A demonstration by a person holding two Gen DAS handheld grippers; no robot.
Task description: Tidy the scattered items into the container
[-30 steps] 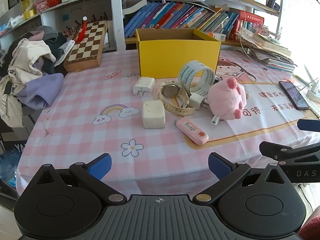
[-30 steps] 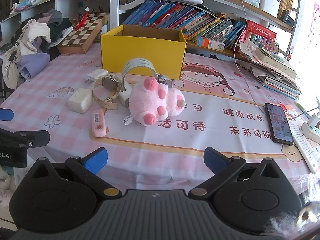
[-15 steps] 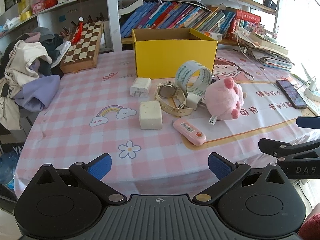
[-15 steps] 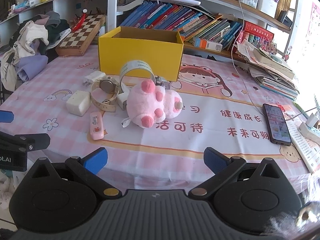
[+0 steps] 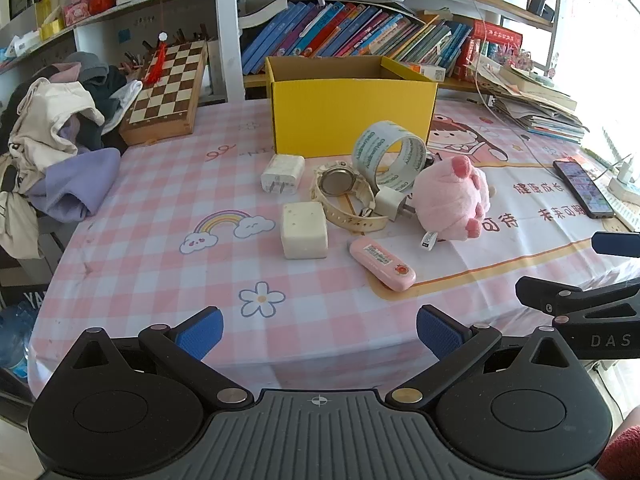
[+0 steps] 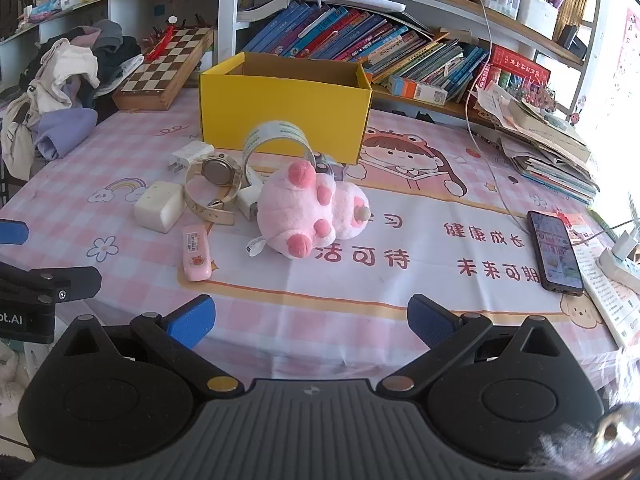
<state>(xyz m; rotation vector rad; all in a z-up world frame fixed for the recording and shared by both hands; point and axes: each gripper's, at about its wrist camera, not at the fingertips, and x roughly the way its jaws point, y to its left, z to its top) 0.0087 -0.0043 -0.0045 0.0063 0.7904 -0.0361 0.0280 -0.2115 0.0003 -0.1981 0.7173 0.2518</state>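
Note:
An open yellow box (image 5: 352, 116) (image 6: 284, 114) stands at the back of the table. In front of it lie a tape roll (image 5: 390, 154) (image 6: 276, 140), a pink plush pig (image 5: 452, 200) (image 6: 312, 210), a cream watch (image 5: 344, 196) (image 6: 214, 188), a white charger (image 5: 282, 174) (image 6: 188, 156), a cream block (image 5: 303, 230) (image 6: 158, 206), a small white plug (image 5: 392, 202) and a pink flat device (image 5: 382, 263) (image 6: 196, 252). My left gripper (image 5: 318, 330) and right gripper (image 6: 310, 318) both hang open over the near table edge, holding nothing.
A clothes pile (image 5: 52, 136) and a chessboard (image 5: 170, 88) sit at the left. A phone (image 6: 554, 250) and a power strip (image 6: 622, 260) lie at the right, stacked papers (image 6: 548, 144) beyond. Bookshelves stand behind the box.
Both grippers have shifted slightly, so the items sit a little lower and further off in view. Nothing on the table has moved, and both grippers stay open.

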